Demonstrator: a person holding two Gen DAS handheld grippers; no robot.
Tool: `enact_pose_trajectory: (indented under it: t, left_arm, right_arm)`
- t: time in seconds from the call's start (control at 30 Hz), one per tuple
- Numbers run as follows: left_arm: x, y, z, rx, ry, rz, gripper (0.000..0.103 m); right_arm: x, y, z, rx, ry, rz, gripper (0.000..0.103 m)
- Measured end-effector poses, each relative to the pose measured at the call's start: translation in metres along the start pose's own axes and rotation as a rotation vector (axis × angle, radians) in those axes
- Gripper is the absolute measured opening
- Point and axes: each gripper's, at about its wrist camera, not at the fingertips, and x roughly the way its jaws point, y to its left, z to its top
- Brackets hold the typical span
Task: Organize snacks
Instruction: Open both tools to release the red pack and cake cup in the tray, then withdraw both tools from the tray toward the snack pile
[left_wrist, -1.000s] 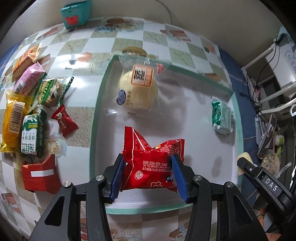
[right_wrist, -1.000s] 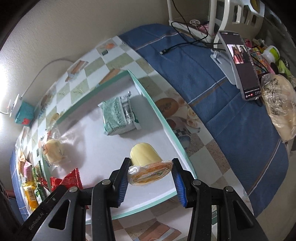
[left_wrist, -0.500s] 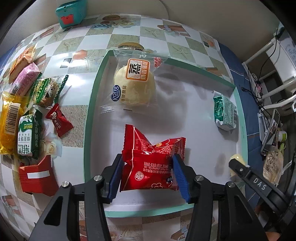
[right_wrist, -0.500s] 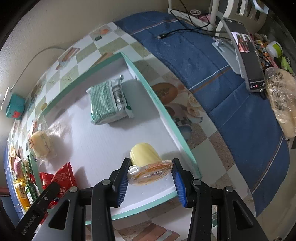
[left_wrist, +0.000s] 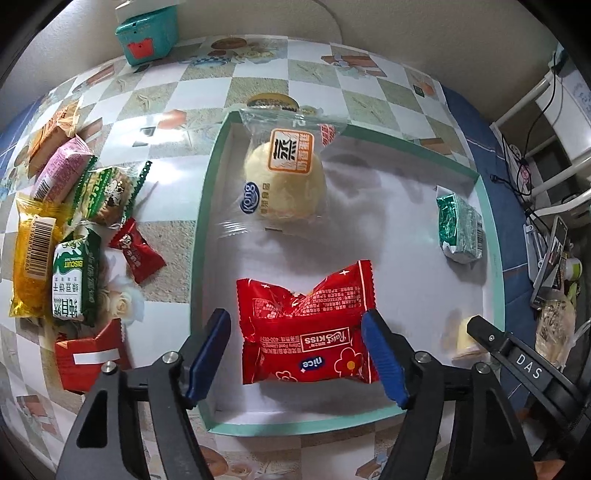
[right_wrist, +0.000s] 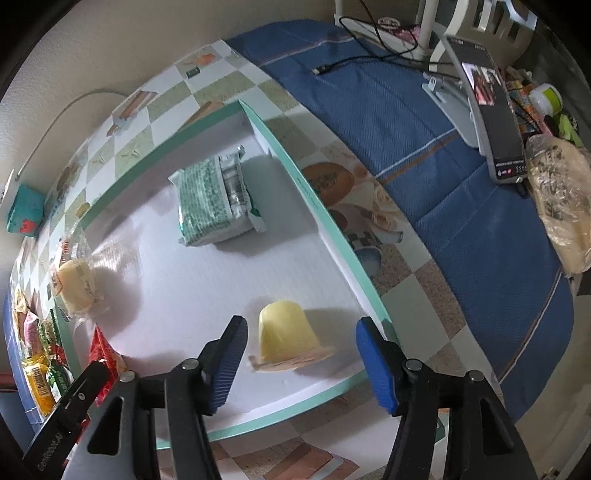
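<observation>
On the white floor of the green-rimmed tray (left_wrist: 201, 221), four snacks lie apart from one another. Nearest the left gripper (left_wrist: 299, 354) is a red snack packet (left_wrist: 306, 325), lying flat close to the tray's near rim. The gripper's jaws are opening; the packet sits between the blue pads (left_wrist: 208, 354), and there is a clear gap on the left side, while the right pad stands just at the packet's edge, so the packet is released rather than squeezed. Beyond it, toward the tray's far left corner, a round bun in a clear wrapper (left_wrist: 286, 184) rests with its top edge lying over the rim. A green foil packet (left_wrist: 460, 229) lies by the right rim.

Seen from the right wrist, the right gripper (right_wrist: 301, 358) points down at a yellow jelly cup (right_wrist: 286, 338), which lies tipped on its side on the tray floor near the near right corner, its lid end toward the camera. These jaws are also opening, and both pads stand clear of the cup, so it is let go.

Left of the tray, on the checkered tablecloth (left_wrist: 177, 236), a heap of other snacks waits: a small red candy (left_wrist: 136, 251), a green biscuit packet (left_wrist: 75, 277), a yellow packet (left_wrist: 31, 262), a pink packet (left_wrist: 59, 170) and a red box (left_wrist: 88, 354). A teal box (left_wrist: 146, 31) stands against the wall.
</observation>
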Motion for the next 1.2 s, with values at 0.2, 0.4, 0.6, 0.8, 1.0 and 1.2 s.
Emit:
enact_pose_trajectory:
  t: [0.2,0.4,0.6,0.8,1.0,1.2]
  left_arm:
    - [-0.016,0.003,0.004,0.008,-0.061,0.016,0.092]
    - [-0.026,0.009,0.009,-0.004,-0.111,0.048,0.096]
    - [-0.029,0.021,0.010,-0.043,-0.131,0.079,0.096]
    - [-0.029,0.026,0.009,-0.048,-0.134,0.114,0.096]
    - [-0.035,0.034,0.008,-0.055,-0.157,0.121,0.096]
    - [-0.045,0.048,0.010,-0.082,-0.188,0.145,0.096]
  right_arm:
    - [-0.011,0.006,0.000,-0.023,-0.027,-0.001,0.079]
    - [-0.018,0.012,-0.003,-0.043,-0.063,-0.004,0.100]
    - [-0.016,0.029,-0.009,-0.093,-0.066,0.002,0.103]
    - [-0.021,0.037,-0.017,-0.125,-0.074,-0.007,0.103]
    - [-0.022,0.045,-0.022,-0.143,-0.057,0.020,0.103]
    - [-0.025,0.056,-0.028,-0.189,-0.064,-0.018,0.103]
